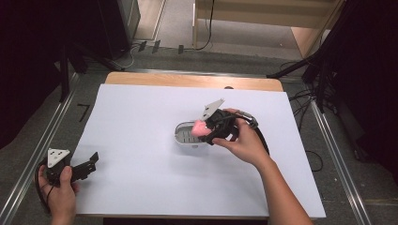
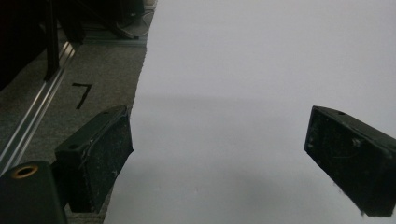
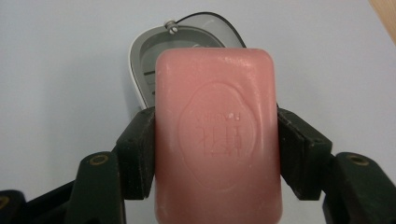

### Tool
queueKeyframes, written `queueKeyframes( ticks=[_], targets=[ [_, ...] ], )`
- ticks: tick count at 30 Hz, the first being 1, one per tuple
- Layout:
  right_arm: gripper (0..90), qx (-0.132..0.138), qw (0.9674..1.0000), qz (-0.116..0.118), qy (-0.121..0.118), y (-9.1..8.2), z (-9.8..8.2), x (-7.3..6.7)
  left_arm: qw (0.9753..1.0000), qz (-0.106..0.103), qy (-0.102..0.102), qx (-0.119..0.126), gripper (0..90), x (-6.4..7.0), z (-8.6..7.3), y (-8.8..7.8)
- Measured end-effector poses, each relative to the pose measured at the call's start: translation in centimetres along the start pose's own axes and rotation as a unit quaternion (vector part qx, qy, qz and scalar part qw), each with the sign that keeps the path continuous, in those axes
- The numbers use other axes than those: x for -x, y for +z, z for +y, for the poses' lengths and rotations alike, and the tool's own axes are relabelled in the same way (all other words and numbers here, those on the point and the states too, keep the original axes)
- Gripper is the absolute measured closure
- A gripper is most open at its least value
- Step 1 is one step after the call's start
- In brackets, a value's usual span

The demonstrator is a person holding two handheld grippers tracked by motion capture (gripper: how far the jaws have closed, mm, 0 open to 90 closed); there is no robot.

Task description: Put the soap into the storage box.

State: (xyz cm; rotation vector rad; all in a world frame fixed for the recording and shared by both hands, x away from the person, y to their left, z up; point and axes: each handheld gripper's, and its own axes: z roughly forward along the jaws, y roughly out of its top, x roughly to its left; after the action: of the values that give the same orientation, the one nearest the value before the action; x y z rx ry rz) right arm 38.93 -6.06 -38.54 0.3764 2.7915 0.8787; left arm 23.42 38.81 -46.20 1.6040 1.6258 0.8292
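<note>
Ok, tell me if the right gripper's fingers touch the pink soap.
Touching: the right gripper view shows both fingers pressed against the sides of the pink soap.

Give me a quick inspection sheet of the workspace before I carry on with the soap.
Surface: white sheet over a wooden table.
Job's things: pink soap bar held above the grey soap dish.
Clutter: nothing seen.
Grippers: right gripper clamped on the soap's sides; left gripper open, empty, at the sheet's left edge.
Cables: a black one trails from each gripper; more on the floor.
Surroundings: grey floor, metal rails, dark stands.
</note>
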Motion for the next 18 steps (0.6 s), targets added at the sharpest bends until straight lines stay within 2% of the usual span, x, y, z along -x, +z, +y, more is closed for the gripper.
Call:
queueKeyframes(
  ticks=[13,18],
  targets=[
    [38.5,0.005,0.9995,0.014,-0.028,1.4,1.3,0.1,1.0000,0.000,0.000,0.000,8.1,0.0,0.0,0.0],
    [38.5,-0.003,0.9991,0.022,-0.037,2.2,1.6,0.0,1.0000,0.000,0.000,0.000,8.1,0.0,0.0,0.0]
  ],
)
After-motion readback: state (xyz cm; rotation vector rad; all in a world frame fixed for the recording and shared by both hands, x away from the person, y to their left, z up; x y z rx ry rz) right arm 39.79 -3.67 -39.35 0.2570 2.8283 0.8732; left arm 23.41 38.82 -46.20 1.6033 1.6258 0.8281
